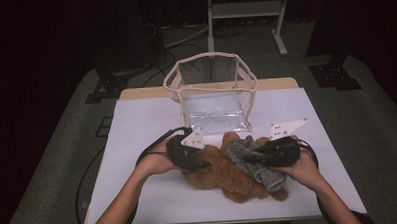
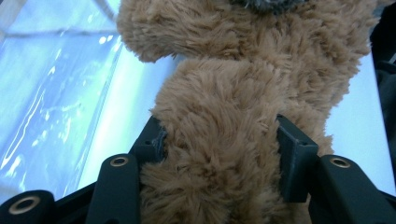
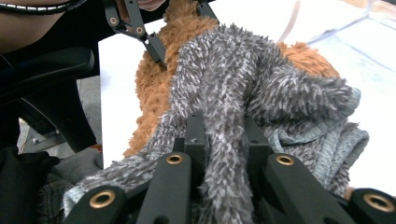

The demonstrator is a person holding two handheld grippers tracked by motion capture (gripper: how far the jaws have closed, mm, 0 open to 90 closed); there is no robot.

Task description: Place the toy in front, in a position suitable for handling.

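Observation:
A brown plush teddy bear (image 1: 227, 172) lies on the white table (image 1: 147, 129), with a fuzzy grey garment (image 1: 248, 155) draped over it. My left gripper (image 1: 201, 164) is shut on a furry limb of the bear (image 2: 219, 140), and the fur bulges between its two black fingers (image 2: 294, 154). On the bear's right, my right gripper (image 1: 252, 159) is shut on a fold of the grey garment (image 3: 224, 121), which runs up between its jaws. The right gripper view also shows the left gripper (image 3: 154, 44) farther off, against the bear (image 3: 154, 79).
A clear plastic bag with cream trim (image 1: 212, 91) stands open at the back of the table, just beyond the bear. White tabletop lies to the left, right and front of the bear. Dark floor and a metal stand (image 1: 245, 15) lie beyond the table.

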